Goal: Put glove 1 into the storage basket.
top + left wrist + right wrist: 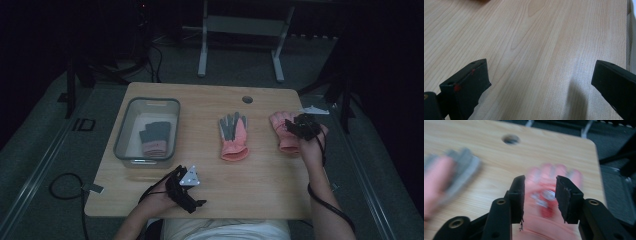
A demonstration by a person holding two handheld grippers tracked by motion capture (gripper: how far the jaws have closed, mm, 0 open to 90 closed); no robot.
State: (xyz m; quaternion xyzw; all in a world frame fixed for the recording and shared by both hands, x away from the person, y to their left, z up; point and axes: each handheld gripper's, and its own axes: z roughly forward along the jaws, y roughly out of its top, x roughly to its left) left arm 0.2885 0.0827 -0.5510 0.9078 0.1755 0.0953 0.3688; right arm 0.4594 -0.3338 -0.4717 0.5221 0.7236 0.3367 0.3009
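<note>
Approach step, by the look of it: right gripper (539, 195) over the pink glove (283, 131) at the right, jaws part-open, holding nothing. Left gripper (541, 82) near, jaws wide, empty, above bare table (536, 37). Next, probably: lower, pinch the glove, carry left to the bin (121, 135).

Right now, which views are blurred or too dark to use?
High view: dim, dark surround, table readable. Right gripper view: motion blur smears both gloves, the pink glove past the tongs and the grey-palmed glove. Left gripper view: sharp wood grain, soft shadows.

A clear plastic bin (125, 131) with a folded grey-and-pink glove (154, 138) inside stands on the light wooden table (265, 175), left of a grey-palmed pink glove (233, 135).
</note>
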